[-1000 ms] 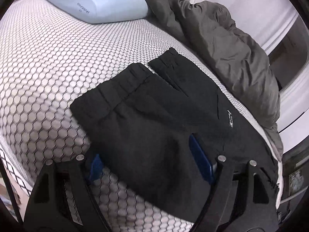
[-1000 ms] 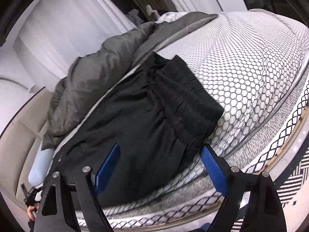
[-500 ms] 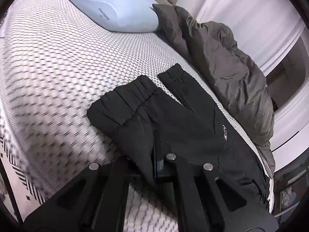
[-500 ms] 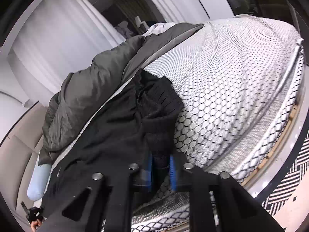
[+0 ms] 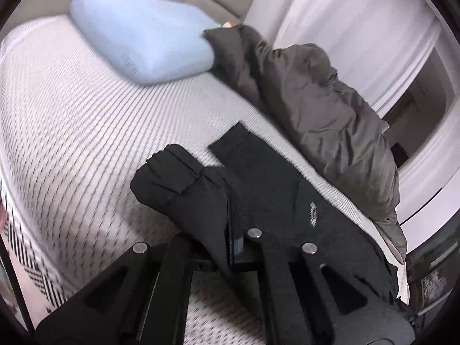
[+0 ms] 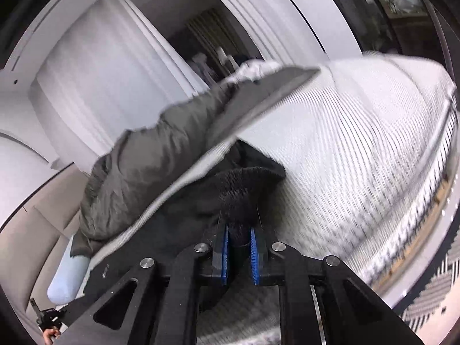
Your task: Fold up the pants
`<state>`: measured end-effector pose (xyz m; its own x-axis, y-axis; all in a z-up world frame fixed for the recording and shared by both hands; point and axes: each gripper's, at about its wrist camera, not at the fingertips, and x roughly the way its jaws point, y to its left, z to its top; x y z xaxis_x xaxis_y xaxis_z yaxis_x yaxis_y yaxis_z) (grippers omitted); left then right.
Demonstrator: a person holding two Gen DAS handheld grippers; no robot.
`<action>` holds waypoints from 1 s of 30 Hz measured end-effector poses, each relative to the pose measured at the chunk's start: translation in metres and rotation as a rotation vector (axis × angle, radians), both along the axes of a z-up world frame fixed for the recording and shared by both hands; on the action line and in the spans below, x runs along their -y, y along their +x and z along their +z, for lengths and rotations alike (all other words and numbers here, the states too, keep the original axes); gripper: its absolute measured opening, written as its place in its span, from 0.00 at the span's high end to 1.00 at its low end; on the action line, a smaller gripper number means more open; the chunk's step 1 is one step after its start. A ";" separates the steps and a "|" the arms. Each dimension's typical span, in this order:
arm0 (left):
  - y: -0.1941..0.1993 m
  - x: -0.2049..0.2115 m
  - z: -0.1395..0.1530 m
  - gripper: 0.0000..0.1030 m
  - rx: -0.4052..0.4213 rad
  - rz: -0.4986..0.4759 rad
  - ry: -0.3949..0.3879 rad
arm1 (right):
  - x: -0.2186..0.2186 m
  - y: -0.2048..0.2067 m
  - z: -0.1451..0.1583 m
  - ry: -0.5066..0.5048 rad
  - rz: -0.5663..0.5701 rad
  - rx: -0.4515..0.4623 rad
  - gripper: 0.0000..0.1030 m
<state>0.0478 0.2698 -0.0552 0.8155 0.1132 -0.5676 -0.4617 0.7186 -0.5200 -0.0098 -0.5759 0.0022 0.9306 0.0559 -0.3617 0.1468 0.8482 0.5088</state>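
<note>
On the bed (image 5: 72,149), both grippers pinch the near edge of the black pants (image 5: 273,189): left gripper (image 5: 230,241) fully clamped, right gripper (image 6: 239,247) nearly shut on the bunched waistband. Lifting step, probably; next, carry that edge across toward the blanket (image 5: 330,109) side evenly.

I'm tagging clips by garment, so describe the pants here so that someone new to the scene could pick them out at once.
Start at the white mesh-patterned mattress with a pale blue pillow at its head. Along its far side lies a crumpled grey duvet, and the pants lie just in front of it. They are the only black fabric there, with a small pale logo and elastic cuffs, pinched by the left tool and right tool.
</note>
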 end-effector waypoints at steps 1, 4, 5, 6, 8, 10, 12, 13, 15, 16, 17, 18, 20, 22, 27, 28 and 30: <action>0.006 0.000 0.007 0.99 0.006 -0.002 0.007 | -0.003 0.006 0.009 -0.011 0.003 0.016 0.89; 0.030 0.003 0.028 1.00 0.020 -0.016 0.044 | -0.013 0.029 0.030 -0.024 0.010 0.050 0.89; 0.038 0.003 0.034 0.99 0.020 -0.019 0.051 | -0.015 0.036 0.034 -0.029 0.008 0.055 0.89; 0.048 0.004 0.039 0.99 0.018 -0.018 0.059 | -0.017 0.045 0.039 -0.033 0.000 0.060 0.89; 0.072 0.001 0.050 0.99 0.014 -0.018 0.069 | -0.022 0.065 0.050 -0.040 -0.007 0.071 0.89; 0.097 -0.004 0.057 0.99 0.005 -0.017 0.066 | -0.031 0.092 0.064 -0.059 -0.033 0.080 0.89; 0.126 -0.010 0.062 0.99 -0.010 -0.012 0.055 | -0.035 0.114 0.073 -0.073 -0.059 0.089 0.89; 0.145 -0.013 0.064 0.99 -0.025 -0.013 0.054 | -0.040 0.134 0.080 -0.094 -0.071 0.088 0.89; 0.181 -0.016 0.064 0.99 -0.060 -0.011 0.067 | -0.047 0.164 0.088 -0.122 -0.091 0.075 0.89; 0.201 -0.019 0.062 0.99 -0.083 -0.011 0.072 | -0.052 0.189 0.091 -0.141 -0.098 0.061 0.89; 0.220 -0.021 0.057 0.99 -0.107 -0.007 0.074 | -0.054 0.206 0.093 -0.146 -0.103 0.049 0.89; 0.234 -0.021 0.053 0.99 -0.135 -0.007 0.084 | -0.058 0.230 0.093 -0.167 -0.114 0.023 0.89; 0.273 -0.022 0.039 0.98 -0.236 -0.012 0.114 | -0.062 0.277 0.090 -0.210 -0.135 -0.054 0.88; 0.297 -0.024 0.028 0.93 -0.293 -0.024 0.114 | -0.063 0.318 0.077 -0.241 -0.153 -0.143 0.69; 0.287 -0.023 0.038 0.08 -0.239 -0.009 0.151 | -0.065 0.339 0.061 -0.301 -0.155 -0.193 0.25; 0.278 -0.021 0.038 0.07 -0.233 -0.016 0.154 | -0.068 0.328 0.060 -0.305 -0.116 -0.179 0.19; 0.259 -0.018 0.038 0.07 -0.237 -0.030 0.136 | -0.072 0.310 0.056 -0.316 -0.074 -0.168 0.12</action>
<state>0.3068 0.2875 -0.0176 0.6658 0.1788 -0.7244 -0.5362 0.7898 -0.2979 0.2999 -0.5039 0.0584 0.8541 -0.1483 -0.4985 0.2731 0.9436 0.1871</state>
